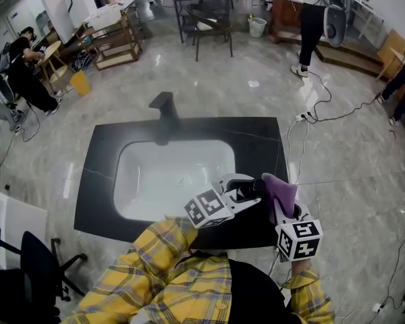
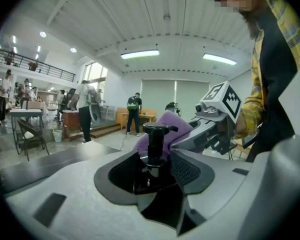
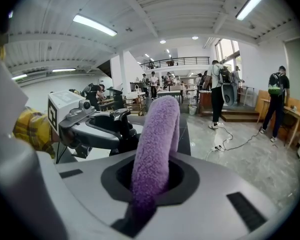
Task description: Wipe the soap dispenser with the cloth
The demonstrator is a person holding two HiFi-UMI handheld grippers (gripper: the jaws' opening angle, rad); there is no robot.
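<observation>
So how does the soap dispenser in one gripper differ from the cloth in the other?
The soap dispenser is black, hard and smooth; the cloth is purple, soft and fluffy. The soap dispenser stands upright with a flat pump head on top, while the cloth is bunched into a tall fold. The soap dispenser sits in the left gripper, the cloth in the right gripper. Both are clamped between jaws, close together over the front of the sink.
</observation>
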